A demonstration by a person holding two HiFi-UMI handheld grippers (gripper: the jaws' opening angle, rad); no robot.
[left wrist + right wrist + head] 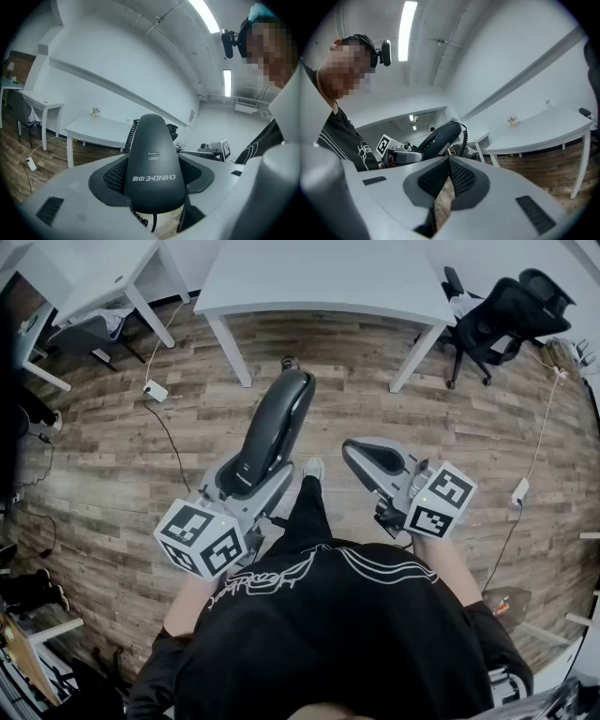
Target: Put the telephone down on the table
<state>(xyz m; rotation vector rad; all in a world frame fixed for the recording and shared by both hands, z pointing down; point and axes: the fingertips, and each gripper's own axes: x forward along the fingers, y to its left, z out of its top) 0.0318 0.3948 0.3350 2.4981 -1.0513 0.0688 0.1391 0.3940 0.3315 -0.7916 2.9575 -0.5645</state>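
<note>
A black telephone handset point(274, 432) points up and away from me, held at its lower end by my left gripper point(246, 486), which is shut on it. In the left gripper view the handset point(152, 164) fills the space between the grey pads point(110, 176), and its coiled cord point(131, 136) runs up behind it. My right gripper point(361, 457) hangs beside it to the right, shut with nothing held; its pads point(461, 176) meet. From the right gripper view the handset point(440, 138) shows to the left. A white table point(319, 282) stands ahead of me.
I stand on a wooden floor point(112, 465). A second white table point(84, 273) is at the far left and a black office chair point(506, 310) at the far right. A power strip point(155, 390) and cables lie on the floor.
</note>
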